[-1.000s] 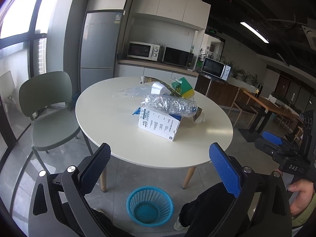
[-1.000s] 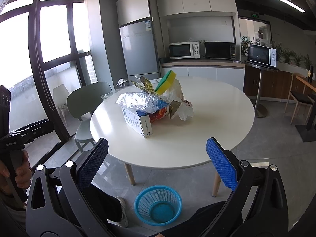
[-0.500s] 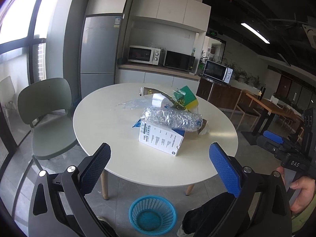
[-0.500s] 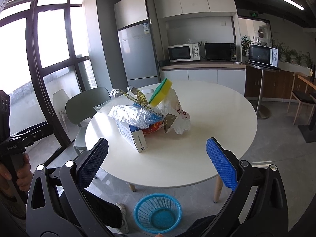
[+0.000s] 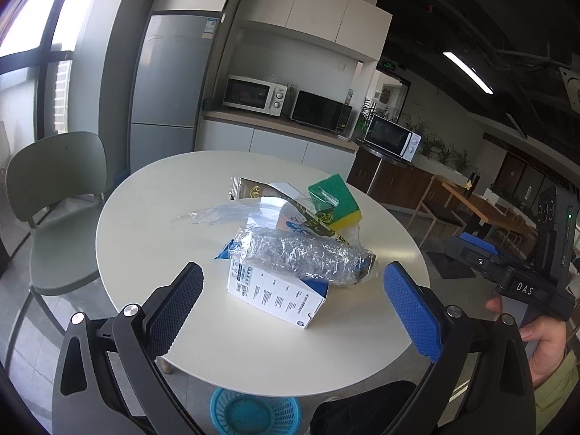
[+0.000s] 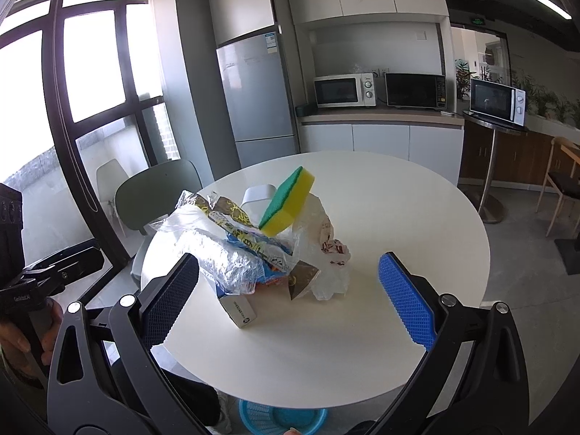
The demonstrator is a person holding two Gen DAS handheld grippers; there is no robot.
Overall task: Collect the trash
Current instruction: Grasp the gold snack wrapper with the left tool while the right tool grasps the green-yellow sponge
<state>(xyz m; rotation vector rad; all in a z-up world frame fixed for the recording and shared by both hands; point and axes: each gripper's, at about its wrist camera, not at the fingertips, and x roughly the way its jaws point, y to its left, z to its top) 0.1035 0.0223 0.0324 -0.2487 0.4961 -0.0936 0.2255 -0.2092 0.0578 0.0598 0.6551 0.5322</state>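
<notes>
A pile of trash lies on the round white table (image 5: 163, 224): a white and blue carton (image 5: 275, 293), a crinkled clear plastic roll (image 5: 308, 257) on top of it, a green and yellow sponge (image 5: 335, 203), clear film (image 5: 221, 214) and wrappers. In the right wrist view the sponge (image 6: 288, 203) tops the pile, with a white plastic bag (image 6: 326, 250) beside the carton (image 6: 237, 308). My left gripper (image 5: 295, 311) is open and empty, just short of the carton. My right gripper (image 6: 286, 301) is open and empty near the pile.
A blue mesh basket (image 5: 253, 411) stands on the floor under the table's near edge, also seen in the right wrist view (image 6: 282, 417). A green chair (image 5: 54, 195) stands left of the table. A fridge (image 5: 170, 72) and microwaves (image 5: 253, 96) line the back wall.
Both grippers have moved up and closer to the table; the trash pile looms larger and the basket has slid down to the bottom edge. Both grippers stay open.
</notes>
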